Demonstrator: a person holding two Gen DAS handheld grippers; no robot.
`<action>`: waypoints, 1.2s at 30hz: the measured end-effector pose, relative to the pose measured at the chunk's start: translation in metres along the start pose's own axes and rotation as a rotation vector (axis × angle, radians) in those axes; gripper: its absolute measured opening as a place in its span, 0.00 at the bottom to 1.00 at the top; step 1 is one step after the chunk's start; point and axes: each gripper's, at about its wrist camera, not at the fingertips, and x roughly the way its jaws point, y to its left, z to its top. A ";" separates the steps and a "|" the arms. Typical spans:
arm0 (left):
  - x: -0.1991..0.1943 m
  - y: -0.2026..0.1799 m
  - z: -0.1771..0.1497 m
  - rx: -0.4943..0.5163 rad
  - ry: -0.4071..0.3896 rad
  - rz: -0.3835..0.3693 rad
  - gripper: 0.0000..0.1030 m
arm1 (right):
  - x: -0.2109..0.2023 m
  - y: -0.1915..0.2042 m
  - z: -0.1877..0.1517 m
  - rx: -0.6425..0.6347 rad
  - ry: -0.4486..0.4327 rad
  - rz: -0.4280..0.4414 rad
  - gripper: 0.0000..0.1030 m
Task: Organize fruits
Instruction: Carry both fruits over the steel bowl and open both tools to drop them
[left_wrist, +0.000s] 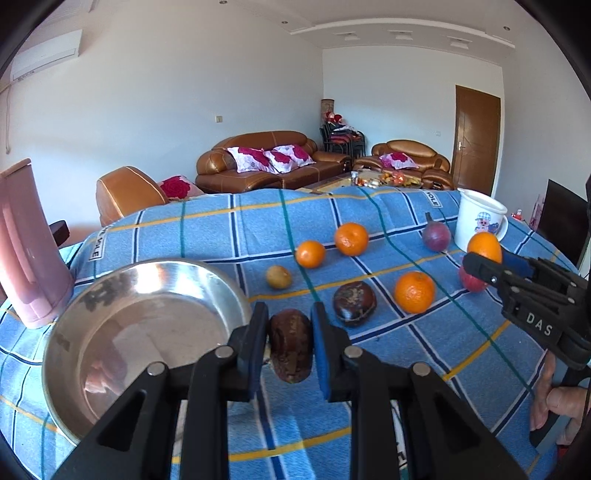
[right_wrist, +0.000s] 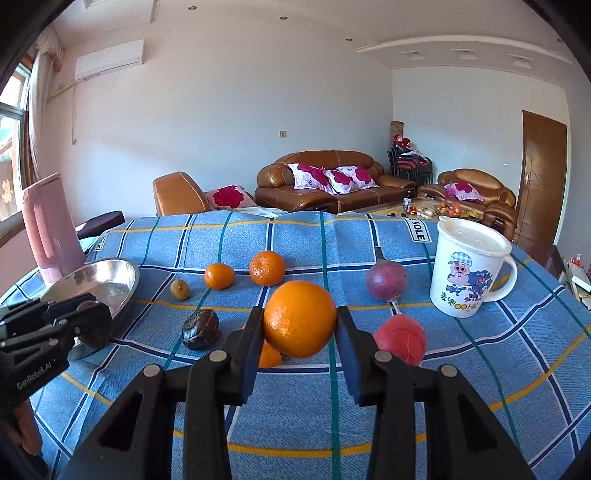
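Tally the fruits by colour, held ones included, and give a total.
Orange fruits: 4
Dark brown fruits: 2
Purple fruit: 1
Red fruit: 1
Yellow-green fruit: 1
Total: 9

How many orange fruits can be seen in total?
4: one orange between the right gripper's fingers, one on the cloth, two farther back.
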 end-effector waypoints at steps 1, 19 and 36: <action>-0.001 0.007 0.001 -0.002 -0.005 0.009 0.24 | -0.001 0.004 -0.001 0.006 0.004 0.007 0.39; -0.005 0.121 -0.008 -0.078 -0.008 0.239 0.24 | 0.029 0.172 0.004 -0.145 0.047 0.207 0.39; 0.020 0.153 -0.017 -0.130 0.145 0.346 0.24 | 0.077 0.226 0.007 -0.168 0.199 0.269 0.40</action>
